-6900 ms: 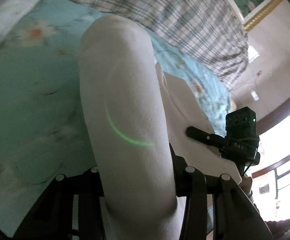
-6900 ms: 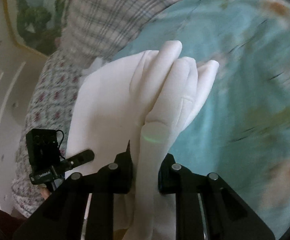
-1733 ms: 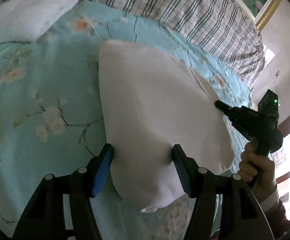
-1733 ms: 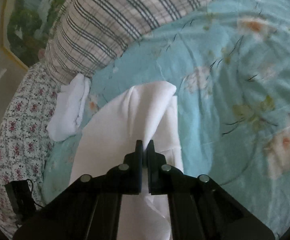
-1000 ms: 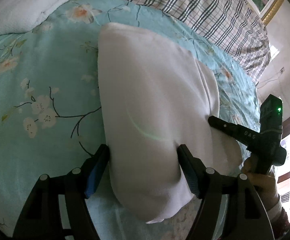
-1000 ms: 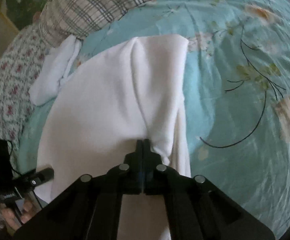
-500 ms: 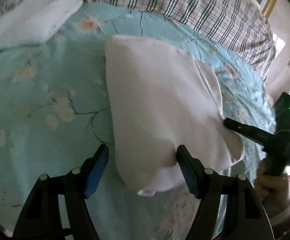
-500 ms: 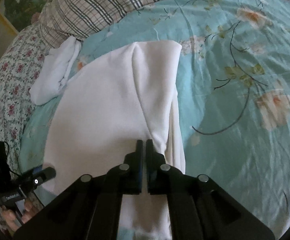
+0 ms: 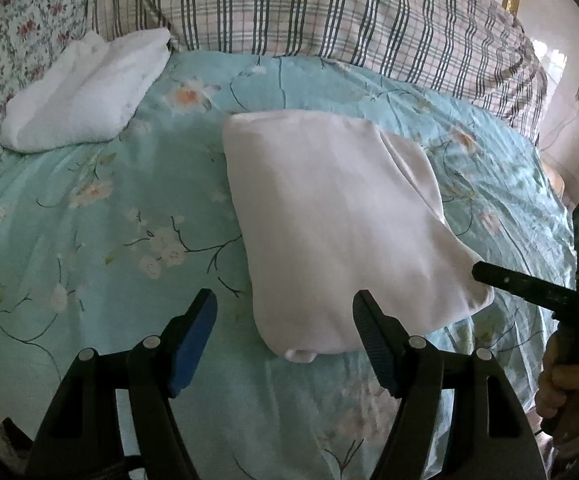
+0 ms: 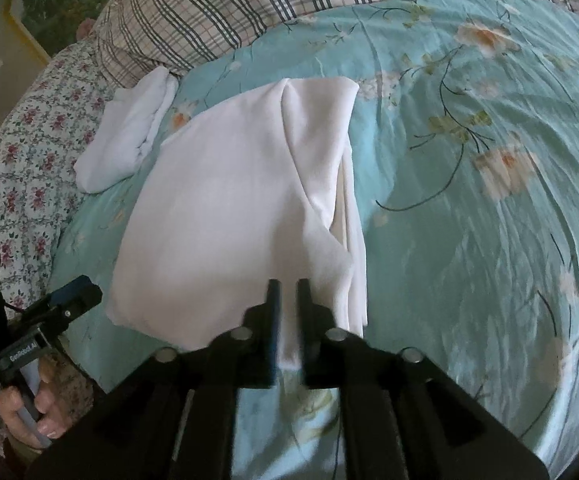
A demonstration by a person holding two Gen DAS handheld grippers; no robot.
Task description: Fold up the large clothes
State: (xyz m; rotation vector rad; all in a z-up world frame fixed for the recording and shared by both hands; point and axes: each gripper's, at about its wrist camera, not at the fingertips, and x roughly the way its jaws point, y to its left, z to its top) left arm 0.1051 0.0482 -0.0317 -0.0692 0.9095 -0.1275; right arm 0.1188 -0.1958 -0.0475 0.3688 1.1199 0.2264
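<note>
Now my left gripper (image 9: pixel 285 312) has let go and backed off, wide open. The right gripper (image 10: pixel 288 292), slightly parted, loosely straddles the near edge of the folded white cloth (image 10: pixel 241 200) lying mid-bed (image 10: pixel 469 220); pulling away could drag it open.

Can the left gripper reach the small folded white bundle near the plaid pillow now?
Probably yes. The left gripper is open and holds nothing, and only bare floral bedsheet lies between it and the small white bundle. The larger white garment lies off to the right, not across that path.
</note>
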